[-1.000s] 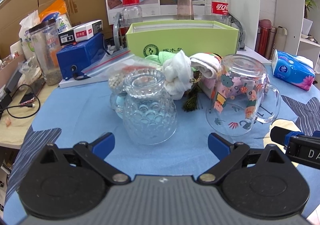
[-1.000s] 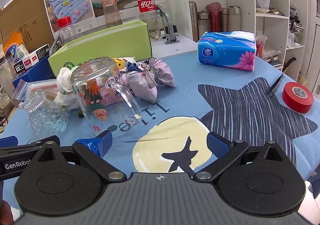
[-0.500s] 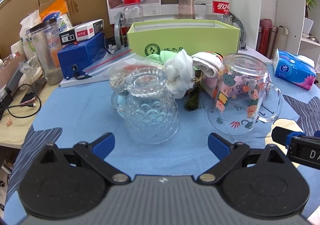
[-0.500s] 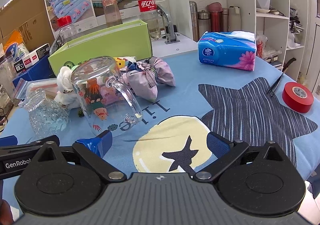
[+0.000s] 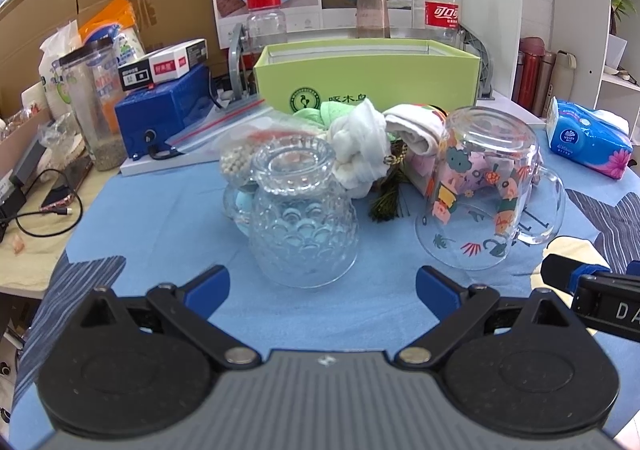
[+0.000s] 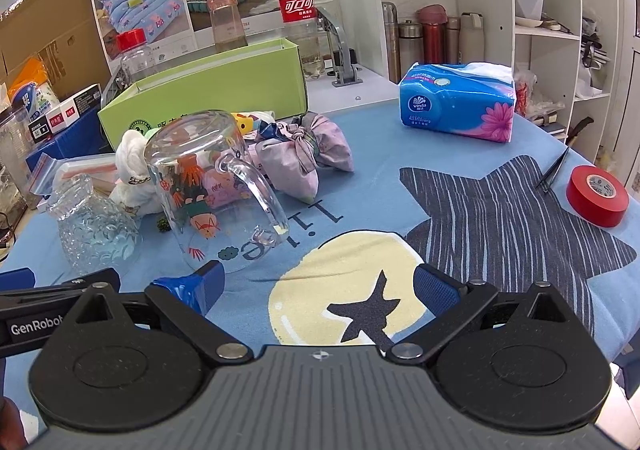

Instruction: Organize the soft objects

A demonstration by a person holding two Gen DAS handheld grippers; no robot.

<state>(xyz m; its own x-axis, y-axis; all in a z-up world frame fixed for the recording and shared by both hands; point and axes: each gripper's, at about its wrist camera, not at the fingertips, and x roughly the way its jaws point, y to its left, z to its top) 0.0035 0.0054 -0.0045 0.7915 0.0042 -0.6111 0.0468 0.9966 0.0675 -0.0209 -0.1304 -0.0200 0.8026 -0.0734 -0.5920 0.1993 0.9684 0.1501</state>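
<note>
Your left gripper [image 5: 322, 290] hangs low over the blue cloth [image 5: 168, 226], jaws wide apart, nothing between them. Just ahead: textured glass jar [image 5: 302, 221], upside down. To its right, printed glass mug [image 5: 486, 193], also inverted. Behind both, knotted white cloth [image 5: 360, 145] and folded fabrics against the green box [image 5: 368, 83]. Your right gripper's fingertip [image 5: 560, 274] shows at the right edge.

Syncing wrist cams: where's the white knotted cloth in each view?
Left wrist: white knotted cloth sits centre, just above the middle, behind the textured glass jar.
Right wrist: white knotted cloth sits at the left, partly hidden behind the printed glass mug.
Shared landmark: the green box stands right behind the cloth in both.
</note>
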